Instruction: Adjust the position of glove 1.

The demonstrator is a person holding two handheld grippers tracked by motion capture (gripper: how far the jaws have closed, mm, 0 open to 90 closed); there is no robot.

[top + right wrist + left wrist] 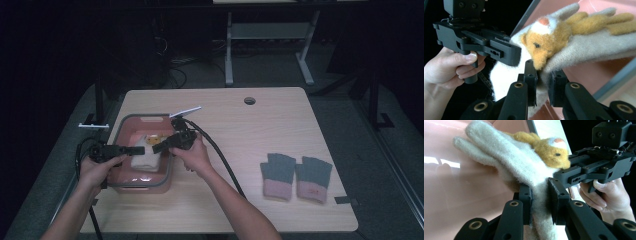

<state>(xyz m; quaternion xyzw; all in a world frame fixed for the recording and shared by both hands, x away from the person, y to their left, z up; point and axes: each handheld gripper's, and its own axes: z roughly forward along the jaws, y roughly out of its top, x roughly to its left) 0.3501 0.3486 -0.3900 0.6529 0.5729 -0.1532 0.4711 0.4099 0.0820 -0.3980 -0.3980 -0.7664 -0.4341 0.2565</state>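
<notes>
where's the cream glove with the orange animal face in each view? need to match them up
High view: cream glove left of centre, inside the pink basin, between the two tools.
Left gripper view: it runs from upper left to bottom centre, cuff pinched in the left tool.
Right gripper view: it spans centre to upper right, edge pinched in the right tool.
Shared landmark: the orange animal face and the pink basin wall.
</notes>
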